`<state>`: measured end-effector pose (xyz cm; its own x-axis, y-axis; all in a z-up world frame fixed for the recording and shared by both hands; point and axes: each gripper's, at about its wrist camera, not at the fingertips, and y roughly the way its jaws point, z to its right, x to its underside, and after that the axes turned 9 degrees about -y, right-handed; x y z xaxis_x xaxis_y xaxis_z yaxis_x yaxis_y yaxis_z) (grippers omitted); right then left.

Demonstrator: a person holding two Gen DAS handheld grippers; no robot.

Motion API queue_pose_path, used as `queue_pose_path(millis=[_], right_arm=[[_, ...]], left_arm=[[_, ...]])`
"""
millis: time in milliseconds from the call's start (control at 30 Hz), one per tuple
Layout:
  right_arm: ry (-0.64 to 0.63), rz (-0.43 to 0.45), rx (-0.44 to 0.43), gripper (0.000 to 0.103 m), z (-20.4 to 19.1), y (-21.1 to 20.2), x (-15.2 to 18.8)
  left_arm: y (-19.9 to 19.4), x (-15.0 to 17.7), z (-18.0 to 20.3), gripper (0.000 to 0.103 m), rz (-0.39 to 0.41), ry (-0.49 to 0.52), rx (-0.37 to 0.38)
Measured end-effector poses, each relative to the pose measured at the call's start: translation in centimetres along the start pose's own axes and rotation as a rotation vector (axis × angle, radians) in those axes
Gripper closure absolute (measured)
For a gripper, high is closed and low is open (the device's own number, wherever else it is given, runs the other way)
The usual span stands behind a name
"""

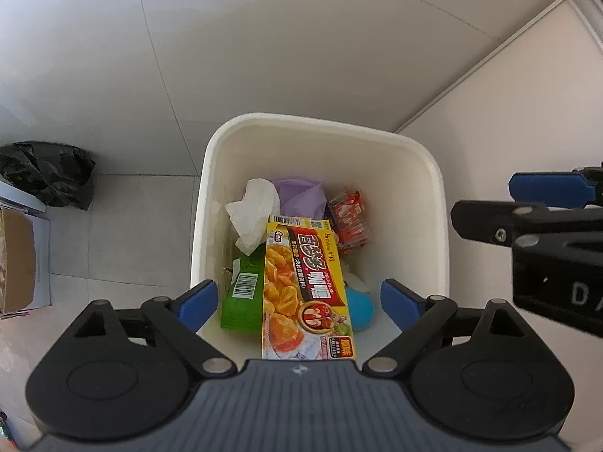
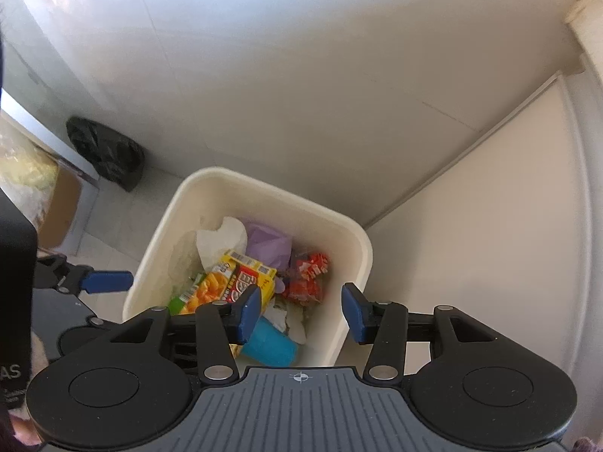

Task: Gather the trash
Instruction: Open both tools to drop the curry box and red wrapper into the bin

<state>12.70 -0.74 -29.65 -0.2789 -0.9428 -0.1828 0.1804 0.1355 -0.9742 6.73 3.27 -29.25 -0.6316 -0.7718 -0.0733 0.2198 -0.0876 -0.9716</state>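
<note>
Both hand-held grippers, left [image 1: 297, 301] wide and right [image 2: 301, 312] half open, hang empty over the white bin [image 1: 437, 173], probably so trash like the yellow box [image 1: 305, 286] falls inside.

A black plastic bag [image 1: 49, 175] sits on the tiled floor [image 1: 132, 226] near a cardboard box [image 1: 17, 260].

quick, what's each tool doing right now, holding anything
Left tool: open wide, holding nothing, above the bin.
Right tool: open, holding nothing, above the same bin.
</note>
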Motion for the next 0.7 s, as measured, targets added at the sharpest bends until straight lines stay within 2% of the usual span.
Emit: queue_pose_path(millis=[100,200,367,500,633,700], right_arm=[[0.018,0.032,-0.004,0.049,0.1,-1.3,0.2],[0.028,0.065,-0.015,0.048,0.0,-3.0,0.6],[0.035,0.139,-0.027,0.04,-0.7,-6.8,2.1],[0.066,0.208,-0.012,0.039,-1.4,-10.9,3.9],[0.083,0.305,0.027,0.031,-1.8,-15.7,6.4],[0.102,0.354,0.058,0.03,-1.8,-18.2,7.9]], left_arm=[[-1.1,0.2,0.2,0.009,0.015,0.006,0.001],[-2.4,0.5,0.3,0.008,0.034,0.009,-0.005],[-5.3,0.9,0.4,0.005,0.061,0.01,-0.019],[-8.7,1.6,0.8,0.004,0.095,0.019,-0.034],[-13.2,2.8,1.6,0.001,0.13,0.042,-0.05],[-15.5,3.5,2.1,0.001,0.148,0.069,-0.048]])
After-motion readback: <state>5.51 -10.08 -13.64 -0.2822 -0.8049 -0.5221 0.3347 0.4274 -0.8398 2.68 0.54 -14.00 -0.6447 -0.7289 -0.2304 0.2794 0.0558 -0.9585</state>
